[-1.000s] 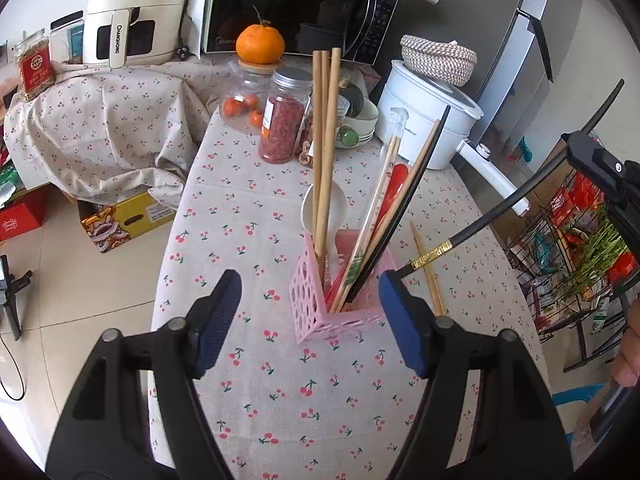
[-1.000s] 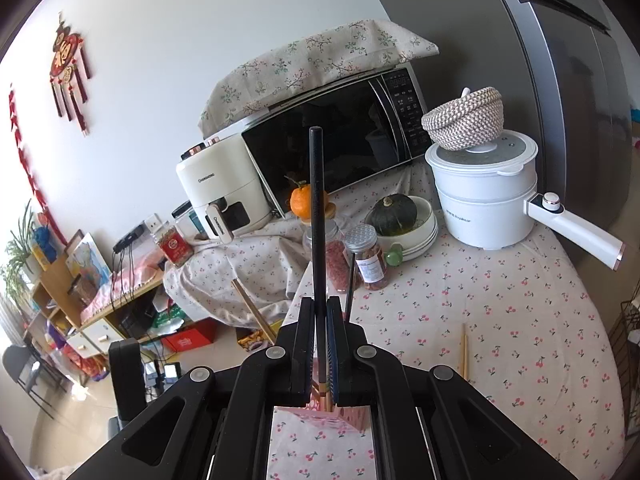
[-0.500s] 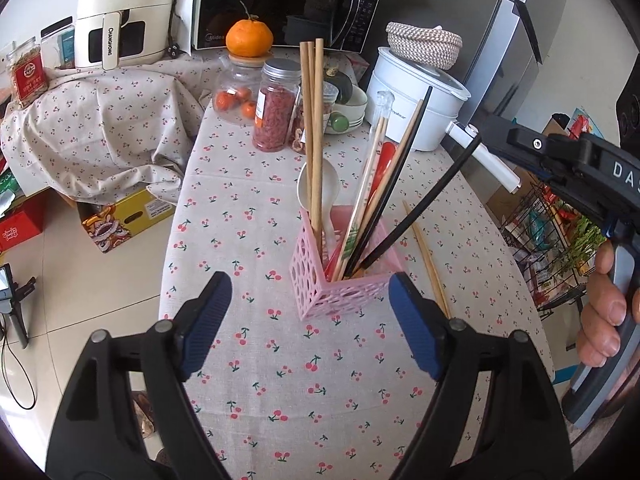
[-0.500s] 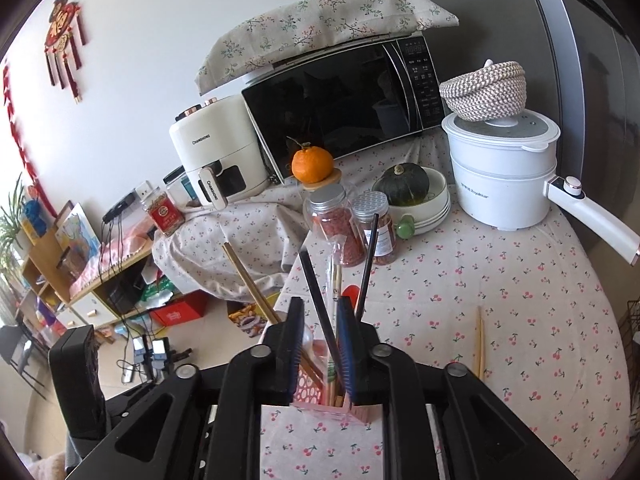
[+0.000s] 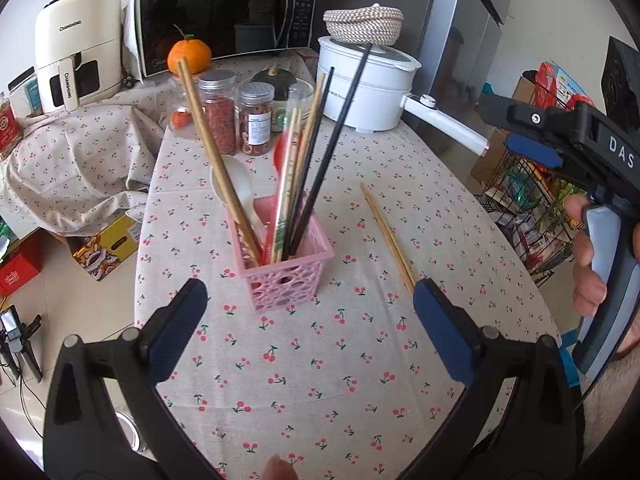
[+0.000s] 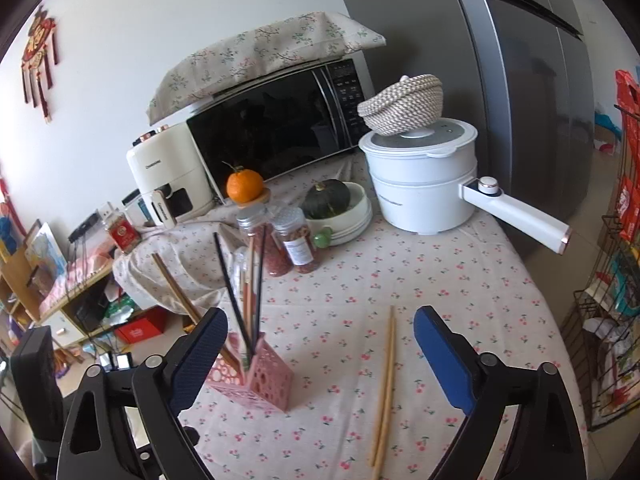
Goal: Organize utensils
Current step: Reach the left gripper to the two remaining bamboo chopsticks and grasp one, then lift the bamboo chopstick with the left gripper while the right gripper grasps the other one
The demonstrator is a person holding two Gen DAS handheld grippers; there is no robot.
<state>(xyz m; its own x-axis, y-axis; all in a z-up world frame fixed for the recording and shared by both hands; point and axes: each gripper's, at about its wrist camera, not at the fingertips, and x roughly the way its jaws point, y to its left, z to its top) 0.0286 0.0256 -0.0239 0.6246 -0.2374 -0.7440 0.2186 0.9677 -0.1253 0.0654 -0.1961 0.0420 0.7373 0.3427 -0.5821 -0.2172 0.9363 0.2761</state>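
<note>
The pale wooden chopstick pair (image 6: 385,384) lies flat on the cherry-print desk (image 6: 460,280) between the right gripper (image 6: 320,354) fingers, whose jaws have just been opening wide, empty. The left gripper (image 5: 310,322), likewise just opened and empty, faces the pink perforated plastic basket (image 5: 286,276) of upright chopsticks.

Chopstick (image 6: 382,396) ends cut off below

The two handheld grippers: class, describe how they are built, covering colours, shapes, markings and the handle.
Each gripper, left and right, has two black plastic fingers with grey rivets and flat blue pads. Seen from the left wrist, the right one carries white letters "DAS" on its black body, with a grey-blue pistol handle. No sleeve or cable is visible.
</note>
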